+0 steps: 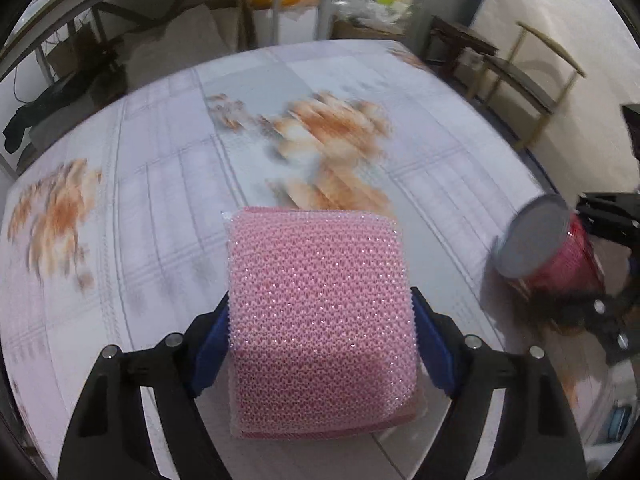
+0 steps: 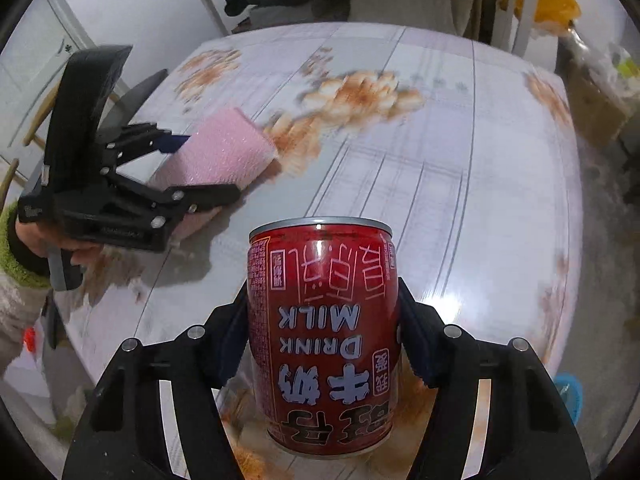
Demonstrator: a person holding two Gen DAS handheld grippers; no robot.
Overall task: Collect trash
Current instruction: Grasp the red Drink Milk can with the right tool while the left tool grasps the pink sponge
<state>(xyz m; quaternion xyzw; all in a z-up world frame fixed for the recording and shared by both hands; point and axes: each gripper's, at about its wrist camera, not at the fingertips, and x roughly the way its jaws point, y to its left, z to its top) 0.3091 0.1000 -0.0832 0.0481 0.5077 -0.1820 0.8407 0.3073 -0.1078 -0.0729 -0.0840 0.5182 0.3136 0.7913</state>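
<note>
We clamp the pink mesh sponge [image 1: 320,320] in the left hand-held gripper [image 1: 322,334] and the red milk can [image 2: 324,336] in the right hand-held gripper [image 2: 324,332], both just over the desk [image 2: 460,184], probably for carrying them off as trash.

**Grippers and hands: current pose**

Left gripper [image 1: 320,320]: pointing steeply downward, its black linkage arms spreading wide; the blue pads [image 1: 430,344] are pressing against both sides of the pink sponge [image 1: 320,312], holding it clamped. In the right wrist view a hand [image 2: 60,240] is gripping its handle, with a green fuzzy cuff [image 2: 16,240] showing at the wrist.

Right gripper [image 2: 320,336]: also tilting steeply downward, jaws standing fairly wide; its pads are bearing on both flanks of the red can [image 2: 324,340], holding it. The hand carrying it is lying out of view.
</note>
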